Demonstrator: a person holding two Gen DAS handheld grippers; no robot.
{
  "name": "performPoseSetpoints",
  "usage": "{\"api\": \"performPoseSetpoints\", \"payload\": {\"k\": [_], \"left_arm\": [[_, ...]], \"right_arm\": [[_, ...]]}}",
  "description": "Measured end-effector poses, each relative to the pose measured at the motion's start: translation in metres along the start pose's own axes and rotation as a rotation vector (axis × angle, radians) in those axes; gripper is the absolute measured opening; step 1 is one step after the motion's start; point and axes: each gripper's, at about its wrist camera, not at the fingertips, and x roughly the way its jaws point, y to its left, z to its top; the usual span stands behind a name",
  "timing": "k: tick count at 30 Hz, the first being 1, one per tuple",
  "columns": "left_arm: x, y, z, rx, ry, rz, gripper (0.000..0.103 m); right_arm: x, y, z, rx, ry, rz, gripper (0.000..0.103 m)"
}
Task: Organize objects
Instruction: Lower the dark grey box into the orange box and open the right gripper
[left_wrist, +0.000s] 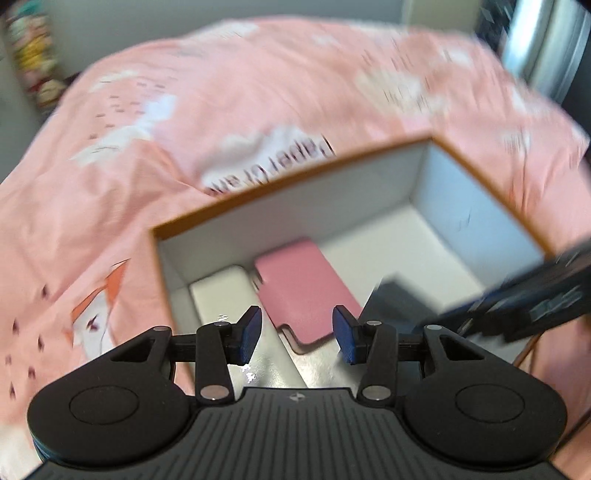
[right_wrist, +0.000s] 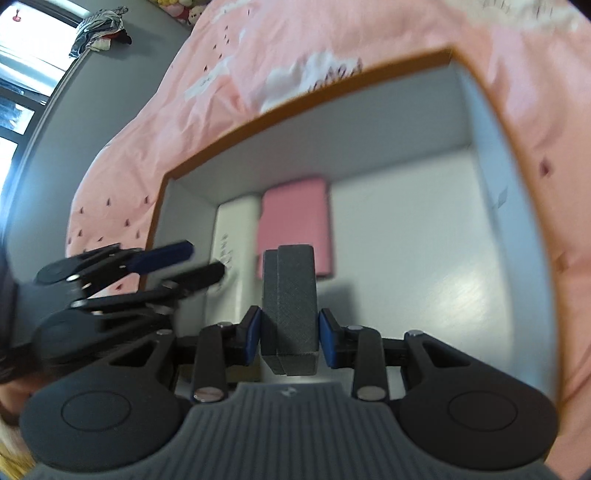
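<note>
On a pink bedspread (left_wrist: 258, 92) near a window (right_wrist: 14, 96), the right tool (right_wrist: 290, 334) clamps a grey block (right_wrist: 291, 295); the left tool (left_wrist: 297, 334) gapes empty.

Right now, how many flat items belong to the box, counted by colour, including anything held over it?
White: 1, white slab, lying in the box
Pink: 1, pink case, lying beside it
Dark grey: 1, dark grey block, held in the right gripper jaws
Total: 3

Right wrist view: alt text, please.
The right gripper holds a dark grey block over an open white box on a pink bedspread. A pink case lies inside.
</note>
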Motion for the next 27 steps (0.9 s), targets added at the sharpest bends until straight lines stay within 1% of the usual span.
{"api": "performPoseSetpoints", "payload": {"k": [2,4,7,8,10,12,15,17,18,21,23,24,26,27], "left_arm": [[-0.009,0.010,-0.004,-0.077,-0.067,0.017,0.053],[-0.016,0.017,-0.010,-0.130,-0.123,0.034,0.053],[-0.019,0.018,-0.015,-0.173,-0.144,0.066,0.050],[-0.020,0.018,-0.018,-0.183,-0.156,0.071,0.050],[-0.021,0.019,-0.024,-0.214,-0.185,0.084,0.049],[-0.023,0.020,-0.029,-0.244,-0.204,0.087,0.049],[-0.029,0.017,-0.035,-0.268,-0.227,0.093,0.049],[-0.029,0.014,-0.038,-0.264,-0.241,0.098,0.049],[-0.030,0.012,-0.038,-0.261,-0.248,0.101,0.049],[-0.029,0.011,-0.041,-0.264,-0.251,0.103,0.049],[-0.028,0.012,-0.043,-0.278,-0.252,0.096,0.049],[-0.028,0.012,-0.044,-0.285,-0.253,0.094,0.049],[-0.028,0.012,-0.046,-0.281,-0.257,0.091,0.049],[-0.028,0.011,-0.047,-0.273,-0.261,0.092,0.049]], "right_arm": [[0.010,0.003,-0.004,0.016,0.024,0.020,0.035],[0.020,0.006,-0.008,0.025,0.046,0.033,0.035],[0.031,0.007,-0.010,0.038,0.078,0.044,0.036],[0.033,0.009,-0.011,0.029,0.084,0.031,0.036],[0.033,0.013,-0.013,-0.013,0.083,-0.034,0.039],[0.033,0.020,-0.014,-0.074,0.071,-0.103,0.042],[0.034,0.027,-0.015,-0.158,0.071,-0.188,0.043],[0.038,0.030,-0.015,-0.197,0.082,-0.224,0.046],[0.040,0.030,-0.015,-0.211,0.089,-0.233,0.048],[0.046,0.030,-0.012,-0.236,0.102,-0.252,0.050],[0.050,0.031,-0.012,-0.249,0.104,-0.246,0.049],[0.051,0.032,-0.013,-0.265,0.109,-0.245,0.046],[0.053,0.037,-0.016,-0.308,0.111,-0.240,0.038],[0.055,0.039,-0.017,-0.323,0.115,-0.235,0.037]]}}
